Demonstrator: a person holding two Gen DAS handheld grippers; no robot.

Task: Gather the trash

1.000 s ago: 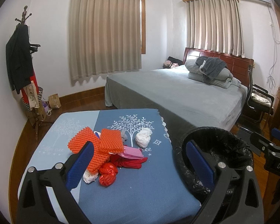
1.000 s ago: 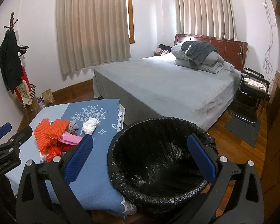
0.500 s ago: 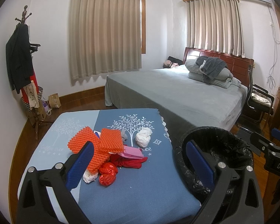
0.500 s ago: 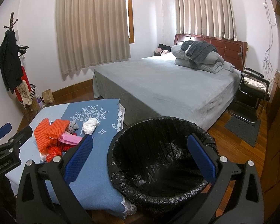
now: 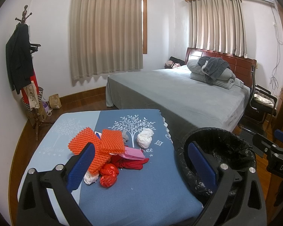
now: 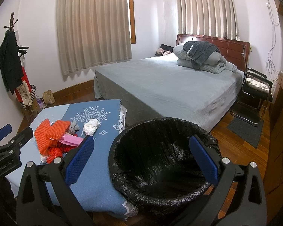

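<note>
Black plastic is lining the round waste bin [image 6: 160, 154] just beside the blue-clothed table [image 5: 141, 192], handy for the heaped orange foam netting and crumpled red and white wrappers [image 5: 107, 154], while the left gripper [image 5: 141, 167] and right gripper [image 6: 141, 160] are hanging spread apart and empty

**Two wrist cameras, one bedroom corner**

The left wrist camera looks forward from just above the near edge of the blue-clothed table [image 5: 134, 194], toward the curtained wall, with the bin [image 5: 234, 150] at its right. The right wrist camera sits further right, close above the bin [image 6: 160, 169], table's right edge [image 6: 96, 184] at its left. Both share the table, bin, trash pile [image 5: 105, 150] [image 6: 56, 137] and bed [image 5: 179, 98] [image 6: 169, 86].
</note>
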